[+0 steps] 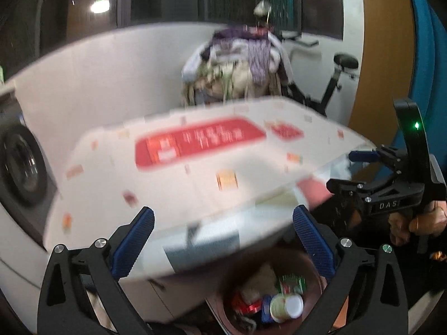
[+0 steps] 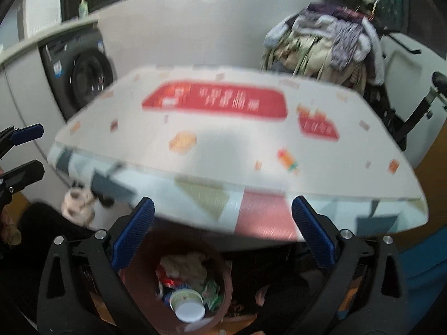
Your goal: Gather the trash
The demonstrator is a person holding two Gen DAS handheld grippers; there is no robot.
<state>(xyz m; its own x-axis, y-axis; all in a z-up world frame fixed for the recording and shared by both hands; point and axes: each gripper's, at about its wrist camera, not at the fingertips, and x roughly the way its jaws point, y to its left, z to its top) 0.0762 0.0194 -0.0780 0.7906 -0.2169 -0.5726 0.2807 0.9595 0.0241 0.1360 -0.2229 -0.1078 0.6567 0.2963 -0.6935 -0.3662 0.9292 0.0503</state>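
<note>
1. Left gripper point(image 1: 223, 240) fingers spread wide, holding nothing; blurred white pizza box point(image 1: 201, 167) floats just beyond them, above brown trash bin point(image 1: 313, 276) holding cup point(image 1: 287, 307) and wrappers.
2. Right gripper point(image 2: 223, 237), right wrist view: fingers likewise apart, box point(image 2: 237, 145) beyond tips, not gripped; bin point(image 2: 139, 284) below. Washing machine point(image 2: 81, 81) left.

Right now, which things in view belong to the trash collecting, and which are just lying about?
Part of the job:
- large white box with red labels, above the bin
- brown trash bin
- cup and wrappers inside it
- left gripper, right gripper, both open

Just lying about:
- washing machine
- clothes pile
- exercise bike
</note>
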